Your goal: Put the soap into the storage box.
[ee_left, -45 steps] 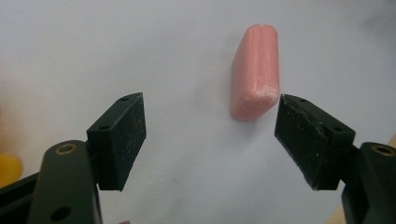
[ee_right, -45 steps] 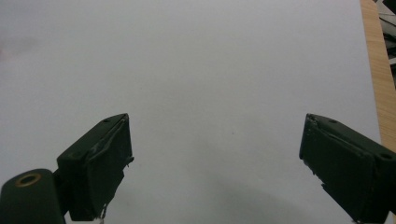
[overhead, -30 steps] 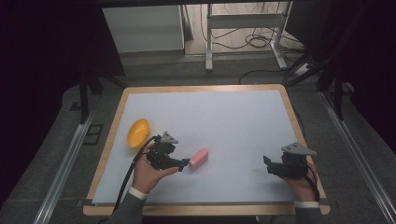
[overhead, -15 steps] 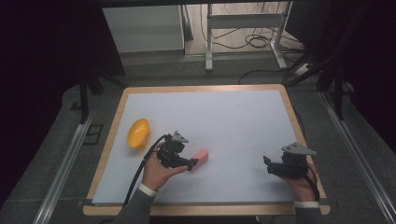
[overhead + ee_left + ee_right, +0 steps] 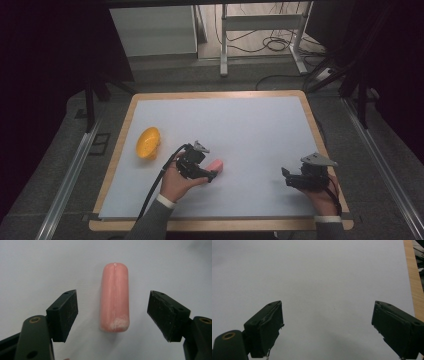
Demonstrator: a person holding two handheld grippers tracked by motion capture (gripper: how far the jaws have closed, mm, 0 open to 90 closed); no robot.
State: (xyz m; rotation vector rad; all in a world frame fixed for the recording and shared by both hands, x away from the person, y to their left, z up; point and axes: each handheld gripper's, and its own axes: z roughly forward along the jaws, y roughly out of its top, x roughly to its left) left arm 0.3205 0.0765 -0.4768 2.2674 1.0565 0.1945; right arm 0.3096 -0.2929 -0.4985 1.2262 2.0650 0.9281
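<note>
A pale counter (image 5: pixel 260 125) with a wooden rim carries two things: a pink sausage-shaped piece (image 5: pixel 217 166) lying flat a little left of the middle and nearer the near edge, and a yellow bowl (image 5: pixel 148 143) tipped on its side close to the left edge. The left hand-held gripper (image 5: pixel 209 175), held in the person's left hand (image 5: pixel 176 183), sits low over the counter just at the pink piece, with its cable trailing back toward the near edge. In the left gripper view its jaws stand wide apart, one on either side of the pink piece (image 5: pixel 114 297), which lies lengthwise between them; a clear gap of bare counter shows on both sides, so neither pad touches it. The near end of the piece looks scuffed white. The right hand-held gripper (image 5: pixel 286 176) is held in the right hand (image 5: pixel 322 192) near the near right corner, well apart from both things. In the right gripper view its jaws are also spread wide over bare counter, with the wooden rim (image 5: pixel 413 282) running along one side.
</note>
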